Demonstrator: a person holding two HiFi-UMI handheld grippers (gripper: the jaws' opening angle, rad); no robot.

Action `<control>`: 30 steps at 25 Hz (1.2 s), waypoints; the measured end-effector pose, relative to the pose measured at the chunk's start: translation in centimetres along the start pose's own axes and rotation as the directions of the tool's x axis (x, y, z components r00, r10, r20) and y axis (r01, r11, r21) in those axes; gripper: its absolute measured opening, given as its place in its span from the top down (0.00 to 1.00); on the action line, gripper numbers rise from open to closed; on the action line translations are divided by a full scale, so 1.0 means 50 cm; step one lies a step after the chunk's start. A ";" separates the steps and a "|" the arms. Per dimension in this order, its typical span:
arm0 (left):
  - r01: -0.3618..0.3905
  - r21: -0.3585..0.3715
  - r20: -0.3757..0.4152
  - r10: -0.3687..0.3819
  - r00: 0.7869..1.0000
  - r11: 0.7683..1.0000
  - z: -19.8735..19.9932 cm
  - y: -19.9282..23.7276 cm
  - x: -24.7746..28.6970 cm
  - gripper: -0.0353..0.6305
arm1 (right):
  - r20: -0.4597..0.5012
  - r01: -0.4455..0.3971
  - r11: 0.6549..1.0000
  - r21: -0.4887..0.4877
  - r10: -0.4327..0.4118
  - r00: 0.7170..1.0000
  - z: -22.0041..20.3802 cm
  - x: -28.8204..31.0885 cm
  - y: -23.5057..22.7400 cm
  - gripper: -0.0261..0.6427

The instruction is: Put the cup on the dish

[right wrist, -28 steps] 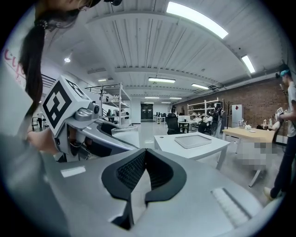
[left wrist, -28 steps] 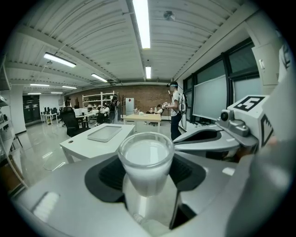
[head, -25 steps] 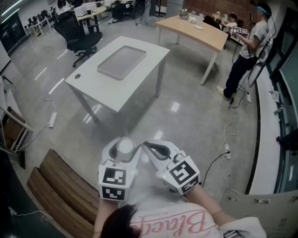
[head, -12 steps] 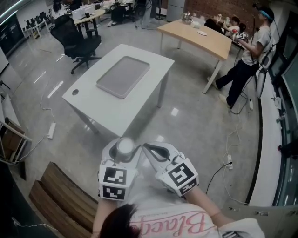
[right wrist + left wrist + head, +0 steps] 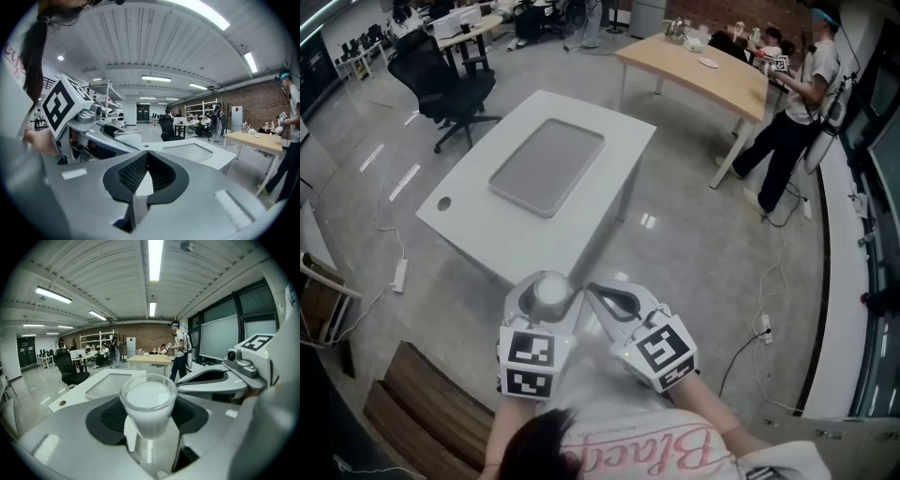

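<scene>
A clear cup [image 5: 551, 291] with a white look inside stands upright between the jaws of my left gripper [image 5: 546, 283], which is shut on it; the left gripper view shows the cup [image 5: 147, 405] pinched near its base. My right gripper [image 5: 594, 291] is beside it, shut, with nothing in it, its tips meeting in the right gripper view [image 5: 146, 156]. Both are held close to the body, above the floor. The dish, a flat grey tray [image 5: 548, 164], lies on a white table [image 5: 487, 225] ahead, also seen as the tray [image 5: 115, 383] and the tray [image 5: 186, 151].
A black office chair [image 5: 441, 75] stands beyond the white table's left end. A wooden table [image 5: 694, 70] is at the back right with a person [image 5: 797, 103] beside it. A slatted wooden bench [image 5: 422, 412] lies at my lower left. Cables trail on the floor at right.
The white table with the tray has drawn nearer and shifted slightly in the head view. Both grippers keep the same pose, the cup still held in the left one.
</scene>
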State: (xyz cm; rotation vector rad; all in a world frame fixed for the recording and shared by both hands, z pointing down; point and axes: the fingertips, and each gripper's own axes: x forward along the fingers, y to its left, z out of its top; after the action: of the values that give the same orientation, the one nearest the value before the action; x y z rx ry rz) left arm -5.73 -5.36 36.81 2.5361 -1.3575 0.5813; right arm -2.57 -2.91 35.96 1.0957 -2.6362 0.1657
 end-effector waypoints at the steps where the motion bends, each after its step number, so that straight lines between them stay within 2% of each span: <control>1: -0.002 -0.004 -0.001 0.002 1.000 1.000 0.001 0.006 0.006 0.55 | -0.004 0.003 1.000 -0.005 -0.003 1.000 0.001 0.006 -0.003 0.96; 8: 0.002 -0.021 -0.017 -0.003 1.000 1.000 0.000 0.032 0.052 0.54 | -0.043 0.008 1.000 0.013 -0.008 0.999 -0.015 0.040 -0.034 0.96; 12: -0.006 -0.041 -0.001 0.006 1.000 0.999 0.006 0.050 0.084 0.55 | -0.050 -0.005 1.000 0.030 0.007 0.999 -0.024 0.067 -0.062 0.96; 20: -0.068 -0.067 0.015 0.070 0.997 0.995 0.027 0.122 0.173 0.55 | -0.050 -0.048 0.998 0.045 0.050 0.998 -0.012 0.154 -0.144 0.96; 25: -0.120 -0.025 0.010 0.120 0.993 0.992 0.047 0.179 0.239 0.55 | -0.056 -0.063 0.997 0.045 0.065 0.996 0.002 0.212 -0.201 0.96; 30: -0.132 -0.039 0.018 0.132 0.991 0.991 0.076 0.228 0.321 0.55 | -0.091 -0.086 0.995 0.053 0.091 0.992 0.008 0.259 -0.268 0.96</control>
State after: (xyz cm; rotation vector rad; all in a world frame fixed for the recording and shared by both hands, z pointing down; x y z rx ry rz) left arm -6.25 -25.11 40.30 2.4428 -1.5378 0.5491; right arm -1.88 -21.20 39.45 0.9620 -2.6107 0.2941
